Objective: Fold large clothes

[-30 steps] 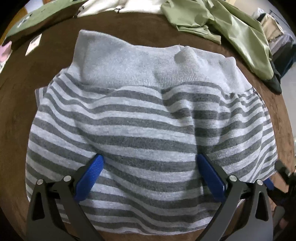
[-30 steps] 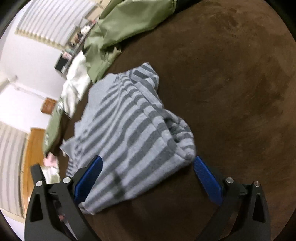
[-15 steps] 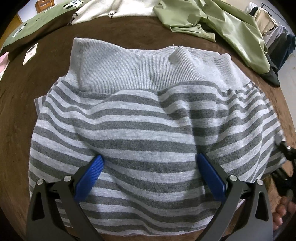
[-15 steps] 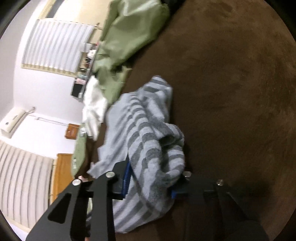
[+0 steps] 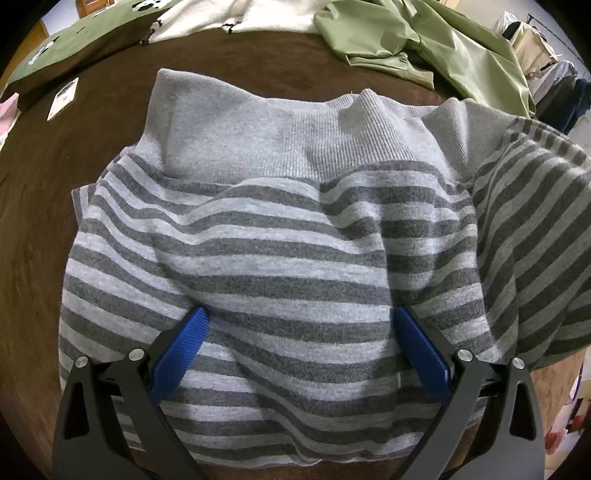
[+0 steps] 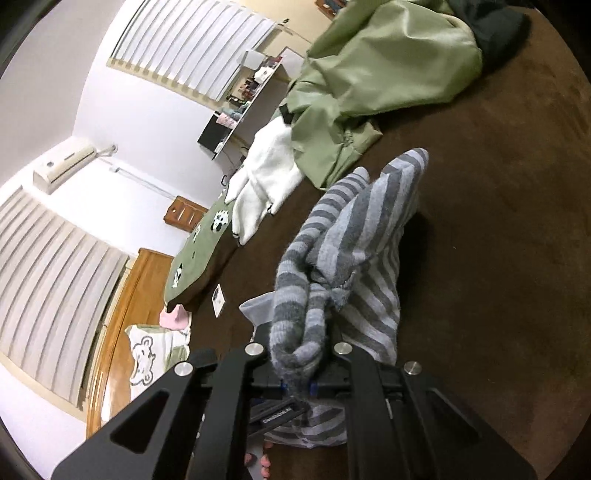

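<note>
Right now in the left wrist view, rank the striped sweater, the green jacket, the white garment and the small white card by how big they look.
1. striped sweater, though it lies nearest the camera
2. green jacket
3. white garment, partly cut off
4. small white card

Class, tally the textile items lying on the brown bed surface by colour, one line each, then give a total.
Grey striped: 1, the sweater
Olive green: 1, the jacket
White: 1, the fleece garment
Green with panda print: 1, the pillow
Total: 4
</note>
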